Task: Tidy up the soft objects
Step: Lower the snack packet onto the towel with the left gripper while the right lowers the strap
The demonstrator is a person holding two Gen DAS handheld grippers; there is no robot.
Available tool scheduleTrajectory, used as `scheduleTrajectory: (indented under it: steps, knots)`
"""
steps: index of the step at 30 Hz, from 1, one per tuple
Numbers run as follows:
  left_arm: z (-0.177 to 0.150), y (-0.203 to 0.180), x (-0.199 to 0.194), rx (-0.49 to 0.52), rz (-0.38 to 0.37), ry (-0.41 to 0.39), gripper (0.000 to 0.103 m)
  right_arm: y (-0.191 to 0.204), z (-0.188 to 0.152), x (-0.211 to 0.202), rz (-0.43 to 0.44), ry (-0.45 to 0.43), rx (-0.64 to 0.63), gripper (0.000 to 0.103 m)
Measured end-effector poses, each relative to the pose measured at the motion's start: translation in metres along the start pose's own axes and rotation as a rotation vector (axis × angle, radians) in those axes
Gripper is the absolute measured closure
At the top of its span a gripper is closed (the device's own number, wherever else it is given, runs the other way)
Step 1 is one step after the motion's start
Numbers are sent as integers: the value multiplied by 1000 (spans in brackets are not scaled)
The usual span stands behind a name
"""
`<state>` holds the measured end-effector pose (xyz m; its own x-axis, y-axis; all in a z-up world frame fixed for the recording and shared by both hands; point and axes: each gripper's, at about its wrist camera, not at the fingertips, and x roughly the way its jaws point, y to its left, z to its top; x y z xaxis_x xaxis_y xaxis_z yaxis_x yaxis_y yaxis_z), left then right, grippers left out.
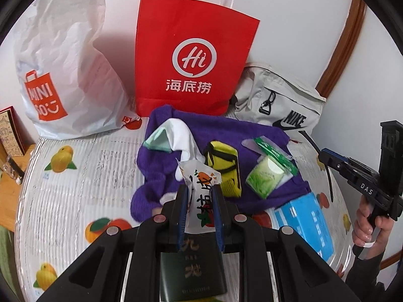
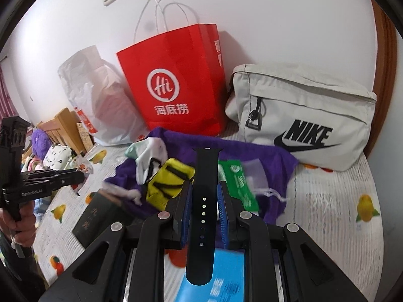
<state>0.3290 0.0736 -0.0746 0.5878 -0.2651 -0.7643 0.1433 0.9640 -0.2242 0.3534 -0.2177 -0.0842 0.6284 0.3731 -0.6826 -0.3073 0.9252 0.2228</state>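
My left gripper (image 1: pixel 200 193) is shut on a white snack packet (image 1: pixel 201 188) with an orange print, held above the table. My right gripper (image 2: pixel 204 191) is shut on a black watch strap (image 2: pixel 204 201); it also shows in the left wrist view (image 1: pixel 325 157), with the strap hanging from it. A purple cloth (image 1: pixel 226 136) lies spread on the table. On it lie a white sock (image 1: pixel 183 136), a yellow pouch (image 1: pixel 224 166), a green tissue pack (image 1: pixel 267 176) and a green-labelled clear bag (image 1: pixel 274 151). The cloth (image 2: pixel 252 148) and yellow pouch (image 2: pixel 168 183) also show in the right wrist view.
A red paper bag (image 1: pixel 194 58), a white Miniso plastic bag (image 1: pixel 63 75) and a grey Nike bag (image 1: pixel 279 100) stand along the wall. A dark green box (image 1: pixel 191 269) and a blue box (image 1: pixel 304 221) lie on the fruit-print tablecloth (image 1: pixel 75 176).
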Motion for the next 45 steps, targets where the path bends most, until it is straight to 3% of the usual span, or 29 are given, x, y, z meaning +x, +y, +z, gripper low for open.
scheduleTrajectory:
  steps: [8,18,30,38,42,45]
  knots:
    - [24,11,28,-9,-1,11,85,-27,23,45,-55,49,19,83]
    - [37,24,71,-44,-15,74,85,-53,24,84,-116,130,53,83]
    - [31,28,103,-68,-11,138,85,-72,14,115,-116,237,86,83]
    - [29,30,109,-76,-22,162,84,-71,11,124,-93,256,98,82]
    - [27,27,111,-68,-24,174,82,-73,11,126,-83,266,116,82]
    - [27,26,114,-80,-43,197,66,-73,12,122,-75,262,120,81]
